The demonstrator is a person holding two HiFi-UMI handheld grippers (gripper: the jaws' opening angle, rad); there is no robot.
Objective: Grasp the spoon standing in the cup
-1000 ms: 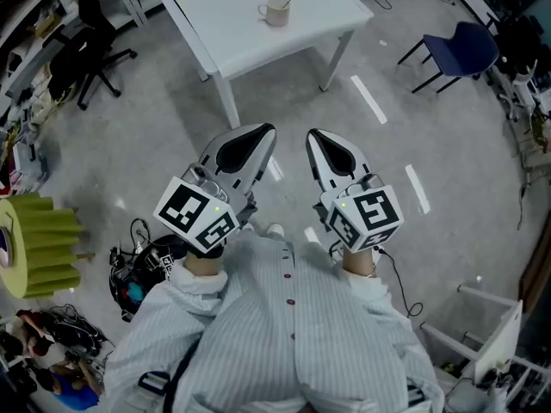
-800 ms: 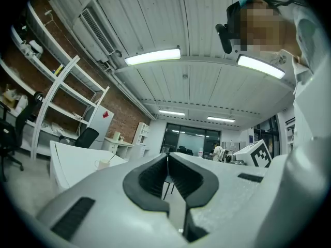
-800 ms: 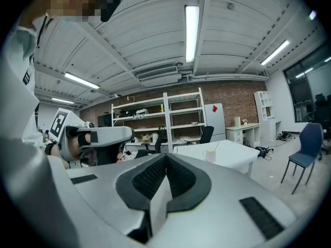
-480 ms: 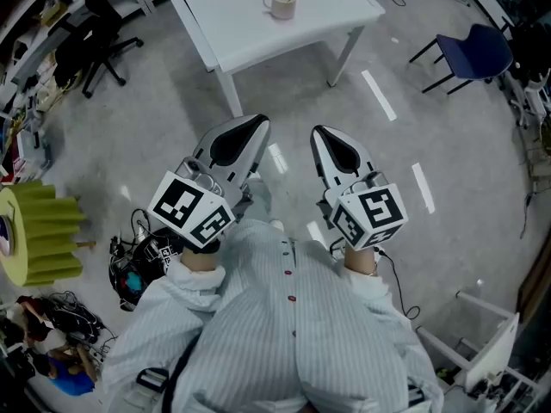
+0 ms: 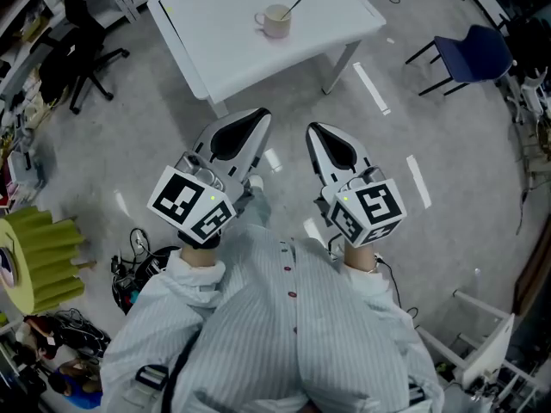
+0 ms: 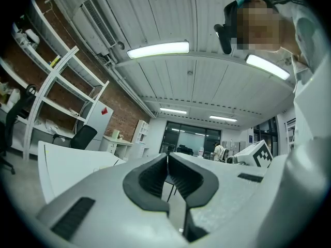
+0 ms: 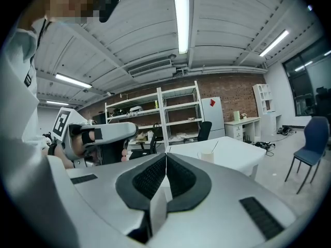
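- I'm looking down on a grey workshop floor (image 5: 146, 153), with a white table (image 5: 228, 54) standing ahead of me.
- On the table's far half sits a pale cup (image 5: 275, 22), its handle turned left.
- The spoon (image 5: 294, 6) stands in that cup. It is a thin dark stem, its long axis tilted, with the top leaning toward the table's far right corner.
- My left gripper (image 5: 256, 117) and right gripper (image 5: 315, 131) hang side by side over the floor, short of the table's near edge and well apart from the cup.
- Both have their jaws pressed together with nothing between them.
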